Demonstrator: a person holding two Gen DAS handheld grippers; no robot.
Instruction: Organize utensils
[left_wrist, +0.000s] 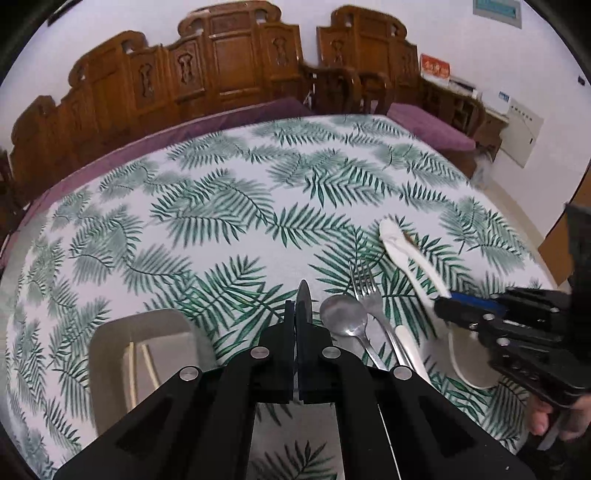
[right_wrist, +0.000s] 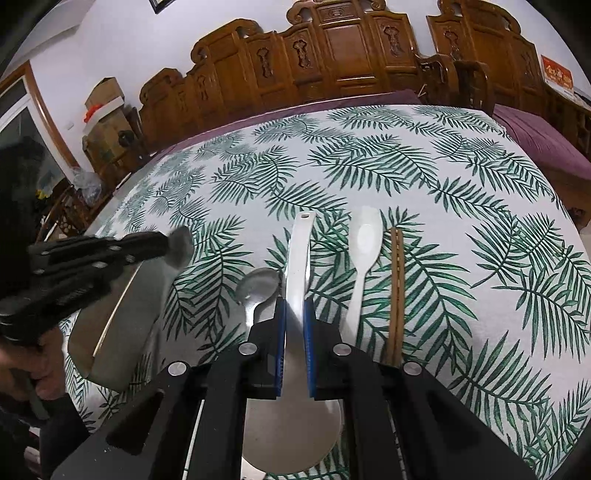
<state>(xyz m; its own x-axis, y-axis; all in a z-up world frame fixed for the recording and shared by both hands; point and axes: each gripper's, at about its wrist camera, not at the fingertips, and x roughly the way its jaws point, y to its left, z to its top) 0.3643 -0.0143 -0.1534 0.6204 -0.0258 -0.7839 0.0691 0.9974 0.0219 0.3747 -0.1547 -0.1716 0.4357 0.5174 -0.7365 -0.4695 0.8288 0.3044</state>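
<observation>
Black left gripper (left_wrist: 297, 310), bottom centre of its own view, is clenched on a thin steel spoon (left_wrist: 303, 293) seen edge-on. The right gripper (right_wrist: 294, 314) grasps a large white ladle (right_wrist: 299, 258) by its handle, bowl at the lower edge. On the leaf-print tablecloth (right_wrist: 369, 166) a beige rectangular tray (left_wrist: 144, 350) sits lower left. Right of the ladle lie a white spoon (right_wrist: 364, 240) and wooden chopsticks (right_wrist: 395, 288). A steel fork (left_wrist: 364, 284) and a second steel spoon (left_wrist: 343, 317) lie centre-right.
</observation>
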